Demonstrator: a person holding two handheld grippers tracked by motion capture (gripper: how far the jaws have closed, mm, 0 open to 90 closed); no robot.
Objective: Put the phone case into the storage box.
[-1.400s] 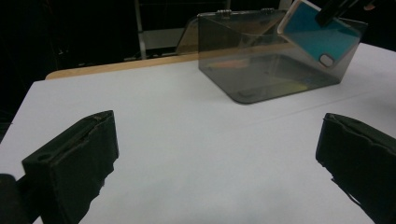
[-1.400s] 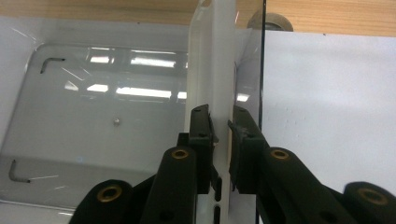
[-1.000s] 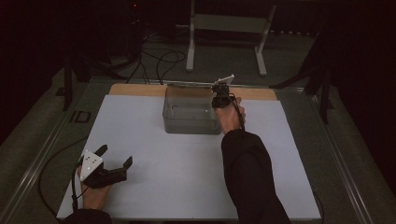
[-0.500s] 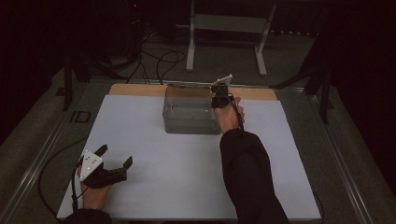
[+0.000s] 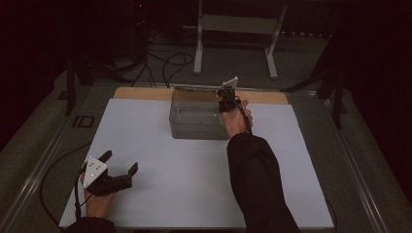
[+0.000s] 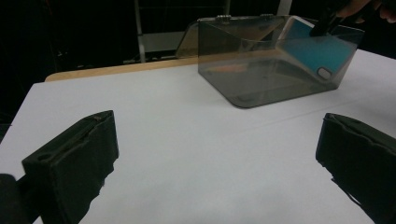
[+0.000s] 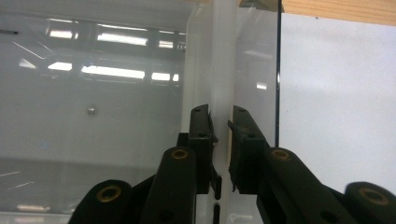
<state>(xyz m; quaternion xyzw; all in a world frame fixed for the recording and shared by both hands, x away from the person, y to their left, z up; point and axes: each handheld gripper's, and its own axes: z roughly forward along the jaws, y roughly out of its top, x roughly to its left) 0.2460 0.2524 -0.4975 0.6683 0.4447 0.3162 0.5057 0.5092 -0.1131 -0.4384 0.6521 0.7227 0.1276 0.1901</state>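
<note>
A clear smoky plastic box (image 5: pixel 197 119) stands at the far middle of the white table sheet (image 5: pixel 160 165). A phone (image 6: pixel 310 51) with a teal back and white rim leans inside it against the right wall. My right gripper (image 5: pixel 226 101) reaches down into the box at that wall. In the right gripper view its jaws (image 7: pixel 220 126) are shut on the phone's white edge (image 7: pixel 220 70). My left gripper (image 5: pixel 120 161) rests at the near left of the sheet, open, with nothing between its fingers (image 6: pixel 70 163).
A wooden strip (image 5: pixel 141 93) runs along the far edge of the table behind the box. Beyond it on the floor are a metal stand (image 5: pixel 233 29) and cables (image 5: pixel 165 63). Metal rails (image 5: pixel 43 160) border the table's sides.
</note>
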